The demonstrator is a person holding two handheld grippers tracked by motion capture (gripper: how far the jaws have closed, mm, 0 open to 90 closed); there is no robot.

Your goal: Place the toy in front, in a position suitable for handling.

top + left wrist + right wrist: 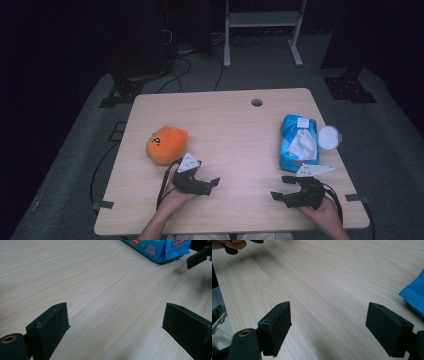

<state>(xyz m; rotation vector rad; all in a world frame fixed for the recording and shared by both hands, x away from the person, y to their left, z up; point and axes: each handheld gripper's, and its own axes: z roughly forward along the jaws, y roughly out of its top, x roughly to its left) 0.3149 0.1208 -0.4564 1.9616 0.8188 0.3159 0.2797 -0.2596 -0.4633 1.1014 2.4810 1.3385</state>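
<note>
High view is showing the wooden table [235, 130], with an orange plush toy [166, 145] sitting just beyond the left gripper [211, 183] and a blue wipes pack [299, 142] lying just beyond the right gripper [281, 187]. A white lid [329, 136] is resting beside the pack. Both gripper views are showing jaws standing wide over bare wood, holding nothing.

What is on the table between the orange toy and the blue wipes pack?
Nothing: in the high view only bare wooden table lies between the orange plush toy and the blue wipes pack.
</note>
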